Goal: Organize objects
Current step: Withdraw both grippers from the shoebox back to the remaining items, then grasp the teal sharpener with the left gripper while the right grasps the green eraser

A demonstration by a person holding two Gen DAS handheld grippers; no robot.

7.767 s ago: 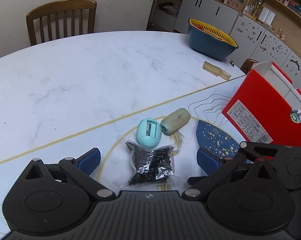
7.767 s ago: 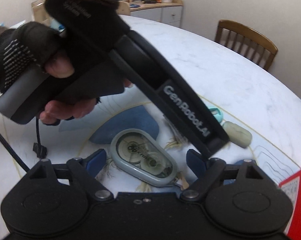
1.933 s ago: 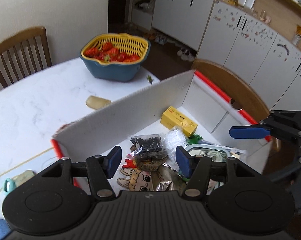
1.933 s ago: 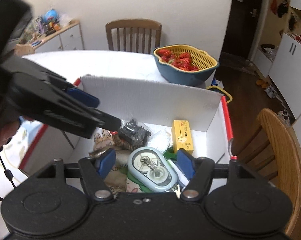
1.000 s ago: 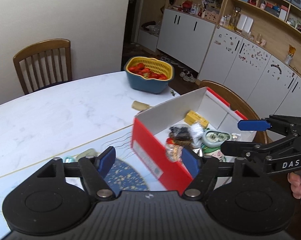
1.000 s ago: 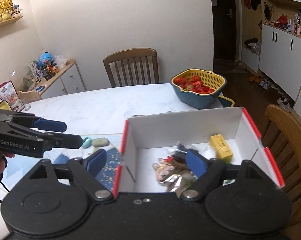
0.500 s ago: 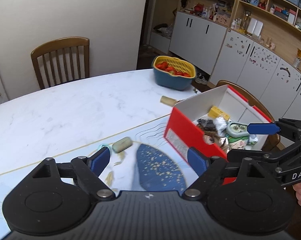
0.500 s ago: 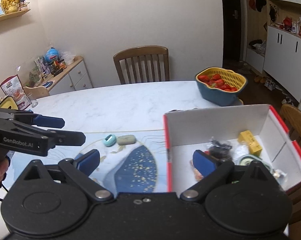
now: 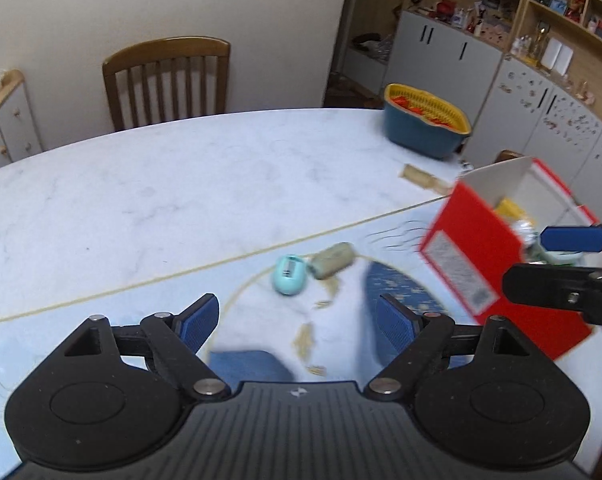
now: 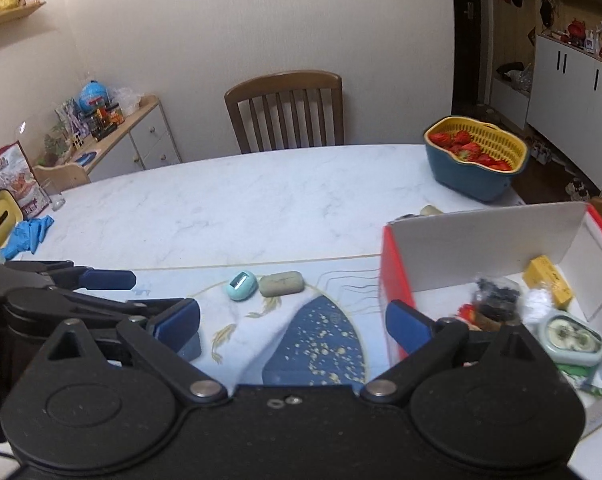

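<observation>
A teal egg-shaped sharpener (image 9: 289, 280) (image 10: 241, 285) and a grey-green eraser (image 9: 332, 265) (image 10: 281, 283) lie side by side on the patterned mat (image 10: 317, 344). My left gripper (image 9: 297, 322) is open and empty, above the mat short of them. My right gripper (image 10: 293, 322) is open and empty, above the mat beside the red box (image 10: 395, 280) (image 9: 461, 264). The box holds a black bead bag (image 10: 495, 294), a tape dispenser (image 10: 571, 338), a yellow pack (image 10: 547, 280) and other items.
A blue and yellow basket of strawberries (image 10: 475, 158) (image 9: 425, 126) stands at the table's far right. A small beige piece (image 9: 421, 178) lies behind the box. A wooden chair (image 10: 285, 110) stands at the far side. Blue gloves (image 10: 27, 234) lie at the left edge.
Both grippers have swung left from over the box toward the mat. The sharpener and eraser now sit nearer my left gripper. The bead bag and tape dispenser now lie in the box.
</observation>
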